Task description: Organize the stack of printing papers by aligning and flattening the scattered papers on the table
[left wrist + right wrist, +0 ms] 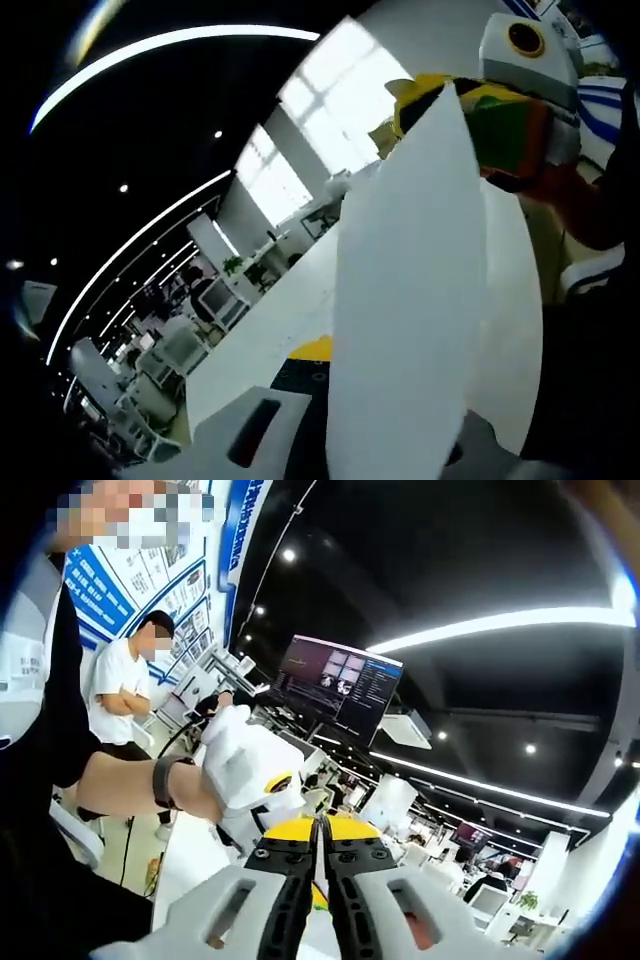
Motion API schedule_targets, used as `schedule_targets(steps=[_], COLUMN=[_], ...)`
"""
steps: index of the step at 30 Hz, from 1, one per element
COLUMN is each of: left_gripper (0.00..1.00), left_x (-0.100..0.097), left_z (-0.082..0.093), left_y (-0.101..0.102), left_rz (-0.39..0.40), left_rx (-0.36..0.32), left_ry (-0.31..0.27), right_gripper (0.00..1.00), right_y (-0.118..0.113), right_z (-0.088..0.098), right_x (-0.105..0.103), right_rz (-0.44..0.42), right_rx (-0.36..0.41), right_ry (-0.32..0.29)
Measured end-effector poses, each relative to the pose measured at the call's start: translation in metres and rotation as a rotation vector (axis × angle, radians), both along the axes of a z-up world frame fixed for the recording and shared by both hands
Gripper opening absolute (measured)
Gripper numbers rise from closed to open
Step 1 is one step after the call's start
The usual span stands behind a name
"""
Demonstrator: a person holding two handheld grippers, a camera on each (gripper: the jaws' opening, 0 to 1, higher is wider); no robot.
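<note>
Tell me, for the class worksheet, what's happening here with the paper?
A person is holding a white sheaf of printing paper up on edge between two handheld grippers. In the left gripper view the paper rises from the left gripper, with the other yellow-and-green gripper at its top edge. In the right gripper view the right gripper has its jaws closed together; a white-gloved hand holds the other tool. The white table lies behind.

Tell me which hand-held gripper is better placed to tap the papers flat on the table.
Probably left: the papers stand right at the left hand-held gripper, close to the table. The right hand-held gripper pinches their far edge.
</note>
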State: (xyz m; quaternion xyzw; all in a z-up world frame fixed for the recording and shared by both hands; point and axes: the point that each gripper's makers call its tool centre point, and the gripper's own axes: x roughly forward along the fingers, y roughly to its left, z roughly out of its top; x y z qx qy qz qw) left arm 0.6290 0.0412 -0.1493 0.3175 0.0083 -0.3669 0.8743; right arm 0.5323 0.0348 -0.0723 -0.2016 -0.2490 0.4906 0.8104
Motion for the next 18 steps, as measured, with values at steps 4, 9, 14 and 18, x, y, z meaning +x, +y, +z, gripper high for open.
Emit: schedule_targets(steps=[4, 9, 14, 18], left_gripper=[0.05, 0.05, 0.05, 0.05], left_x=[0.002, 0.002, 0.003, 0.003], left_z=[0.002, 0.007, 0.009, 0.010], left_y=[0.007, 0.013, 0.021, 0.028], left_rz=[0.013, 0.027, 0.042, 0.057], left_rx=[-0.011, -0.032, -0.051, -0.070], left_ry=[-0.004, -0.017, -0.022, -0.028], right_gripper=[0.00, 0.00, 0.00, 0.00], right_y=[-0.007, -0.012, -0.016, -0.022], right_z=[0.003, 0.003, 0.001, 0.000], right_x=[0.002, 0.004, 0.007, 0.009], right_rz=[-0.010, -0.021, -0.033, -0.045], right_rx=[0.011, 0.019, 0.019, 0.022], right_ry=[0.004, 0.008, 0.009, 0.016])
